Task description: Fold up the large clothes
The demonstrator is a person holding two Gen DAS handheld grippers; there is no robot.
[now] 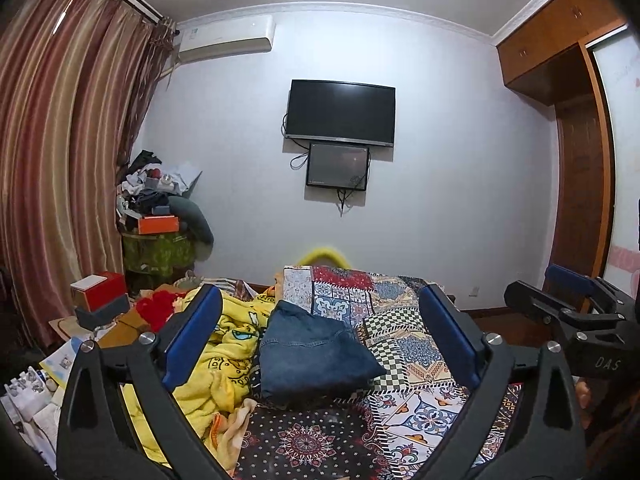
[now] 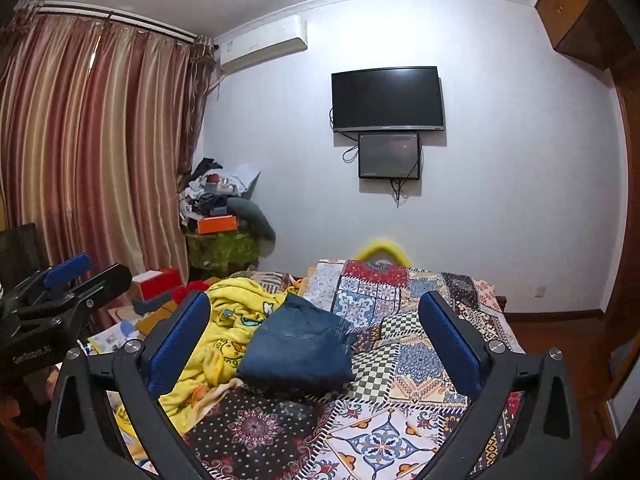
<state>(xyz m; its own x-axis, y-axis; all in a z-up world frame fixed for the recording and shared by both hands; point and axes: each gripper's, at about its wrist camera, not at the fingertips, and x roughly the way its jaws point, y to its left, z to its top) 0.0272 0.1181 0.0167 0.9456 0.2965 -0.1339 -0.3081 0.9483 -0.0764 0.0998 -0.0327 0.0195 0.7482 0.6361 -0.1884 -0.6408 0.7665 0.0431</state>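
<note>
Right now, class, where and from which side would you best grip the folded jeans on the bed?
Grip the jeans at the near folded edge, coming from the front and low along the patchwork bedspread. That edge is thick and faces both open grippers; the yellow blanket crowds their left side.

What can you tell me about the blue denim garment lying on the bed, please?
The denim garment looks like jeans: dark blue, with lighter stitched seams, folded into a compact, roughly square bundle. It rests on the patchwork bedspread, its left edge against the yellow blanket. Neither gripper touches it; both stand open in front of it.
</note>
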